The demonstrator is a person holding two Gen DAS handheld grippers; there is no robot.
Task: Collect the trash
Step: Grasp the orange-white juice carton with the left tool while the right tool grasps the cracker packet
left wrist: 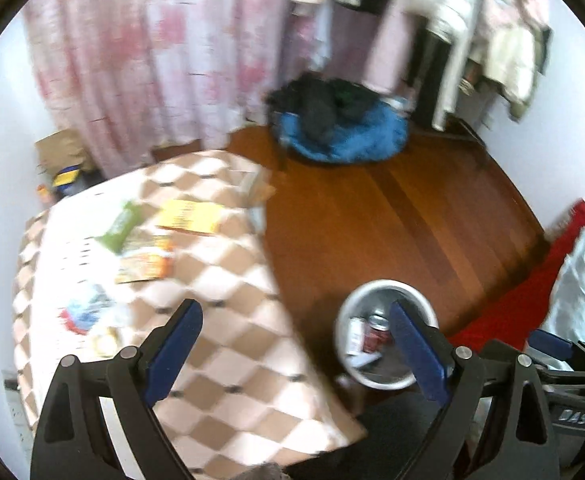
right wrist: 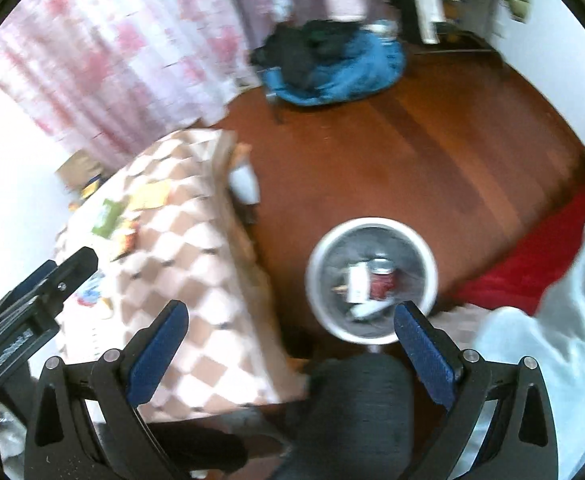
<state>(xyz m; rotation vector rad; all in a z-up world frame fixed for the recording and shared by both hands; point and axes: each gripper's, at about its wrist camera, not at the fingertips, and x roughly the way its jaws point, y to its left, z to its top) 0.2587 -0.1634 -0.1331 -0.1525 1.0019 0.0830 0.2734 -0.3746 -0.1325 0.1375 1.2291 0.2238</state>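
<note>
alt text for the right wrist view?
Open, empty right gripper hovers above a round white bin on a wooden floor; the bin holds a red can and paper scraps. Left, a checkered table carries blurred wrappers.

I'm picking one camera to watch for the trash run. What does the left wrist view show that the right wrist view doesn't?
Only the left wrist view shows the right gripper at its lower right edge and the whole spread of wrappers on the checkered table. Only the right wrist view shows the left gripper at its left edge, the full open bin unobstructed, and a white sleeve. Both show the bin with a red can inside, the wooden floor, the blue pile and open, empty jaws.
</note>
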